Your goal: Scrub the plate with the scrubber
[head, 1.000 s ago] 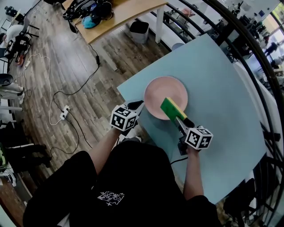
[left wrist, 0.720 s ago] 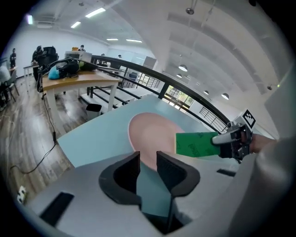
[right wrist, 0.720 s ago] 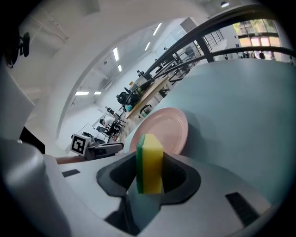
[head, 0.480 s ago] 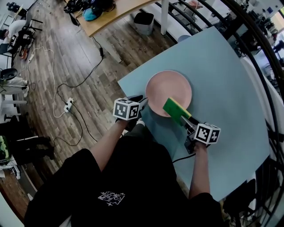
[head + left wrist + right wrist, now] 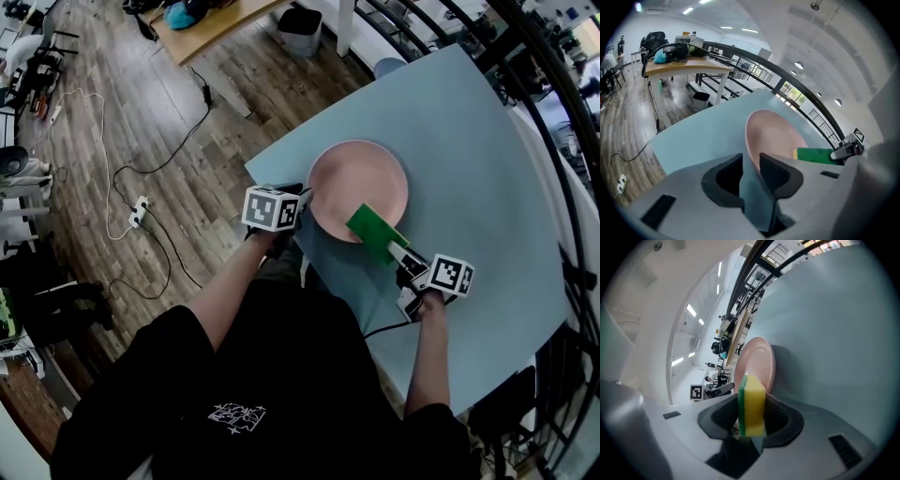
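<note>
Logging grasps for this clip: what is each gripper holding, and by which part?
Right gripper clamps the scrubber by its near end. Left gripper sits at the plate rim; whether it pinches it cannot be told.

The plate (image 5: 361, 183) is pale pink, and the scrubber (image 5: 375, 232) is green over yellow. The table (image 5: 469, 150) is light blue and the floor (image 5: 122, 122) brown wood-grain. Black-and-white square markers pattern the cubes of the grey left gripper (image 5: 305, 199) and right gripper (image 5: 394, 248).
</note>
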Tool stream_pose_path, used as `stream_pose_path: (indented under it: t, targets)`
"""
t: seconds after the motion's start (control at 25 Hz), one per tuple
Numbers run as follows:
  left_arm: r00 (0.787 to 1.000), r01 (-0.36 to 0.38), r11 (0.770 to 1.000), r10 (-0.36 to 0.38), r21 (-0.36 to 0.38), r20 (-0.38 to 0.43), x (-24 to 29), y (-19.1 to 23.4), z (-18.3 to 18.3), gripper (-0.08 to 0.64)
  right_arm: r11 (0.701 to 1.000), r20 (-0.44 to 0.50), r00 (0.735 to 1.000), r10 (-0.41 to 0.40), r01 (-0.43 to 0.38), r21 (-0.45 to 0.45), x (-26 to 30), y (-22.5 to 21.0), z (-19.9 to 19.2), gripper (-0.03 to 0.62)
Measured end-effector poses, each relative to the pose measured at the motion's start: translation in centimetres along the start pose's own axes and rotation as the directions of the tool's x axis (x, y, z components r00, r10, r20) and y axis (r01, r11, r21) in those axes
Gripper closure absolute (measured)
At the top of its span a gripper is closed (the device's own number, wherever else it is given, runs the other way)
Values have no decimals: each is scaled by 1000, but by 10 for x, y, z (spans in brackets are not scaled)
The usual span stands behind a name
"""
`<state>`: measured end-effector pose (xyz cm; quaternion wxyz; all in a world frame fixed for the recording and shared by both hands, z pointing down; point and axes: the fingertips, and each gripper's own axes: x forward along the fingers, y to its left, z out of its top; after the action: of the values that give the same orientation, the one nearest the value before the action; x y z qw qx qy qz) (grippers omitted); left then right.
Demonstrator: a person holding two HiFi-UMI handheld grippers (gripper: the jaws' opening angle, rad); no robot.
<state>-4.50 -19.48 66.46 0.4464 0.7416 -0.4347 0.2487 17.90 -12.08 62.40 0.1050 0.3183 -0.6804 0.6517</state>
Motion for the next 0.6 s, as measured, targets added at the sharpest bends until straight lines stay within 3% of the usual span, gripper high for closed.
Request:
stream_pose_path:
  t: [0.4, 0.6]
  targets:
    - [997, 43, 999, -42, 11, -71, 12, -2, 6, 486, 985, 24, 1000, -7, 3, 170, 10, -7, -3, 453]
    - [996, 45, 999, -44, 8, -75, 11, 3, 6, 489, 983, 24, 999, -41, 36, 180, 19, -7, -3, 453]
